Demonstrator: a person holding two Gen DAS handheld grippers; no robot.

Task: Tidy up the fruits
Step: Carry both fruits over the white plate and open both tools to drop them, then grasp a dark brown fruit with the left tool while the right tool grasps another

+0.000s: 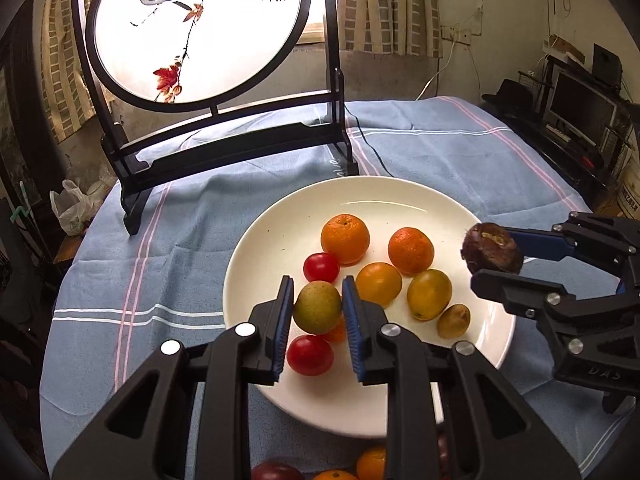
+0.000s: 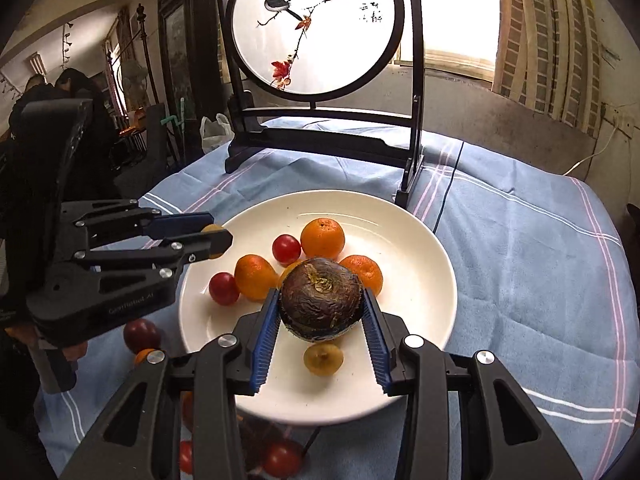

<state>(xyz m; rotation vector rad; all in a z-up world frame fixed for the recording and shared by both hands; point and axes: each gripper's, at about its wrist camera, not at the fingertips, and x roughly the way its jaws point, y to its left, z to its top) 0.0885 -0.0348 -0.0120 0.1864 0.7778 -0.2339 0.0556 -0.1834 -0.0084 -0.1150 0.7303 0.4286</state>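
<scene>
A white plate [image 1: 400, 200] [image 2: 420, 248] on the blue cloth holds oranges [image 1: 345, 239], yellow fruits [image 1: 429, 294] and red tomatoes [image 1: 321, 267]. My left gripper [image 1: 317, 307] is shut on a small green-yellow fruit [image 1: 317, 307] above the plate's near left part; it also shows in the right wrist view [image 2: 214, 240]. My right gripper [image 2: 321, 298] is shut on a dark wrinkled passion fruit [image 2: 321, 298] above the plate; from the left wrist view it hangs over the plate's right rim [image 1: 491, 254].
A black-framed round bird screen [image 1: 200, 28] [image 2: 316, 28] stands behind the plate. Loose fruits lie on the cloth near the plate's front edge: a dark plum [image 2: 142, 335], tomatoes [image 2: 282, 458] and oranges [image 1: 371, 462]. A black cable [image 1: 372, 152] crosses the cloth.
</scene>
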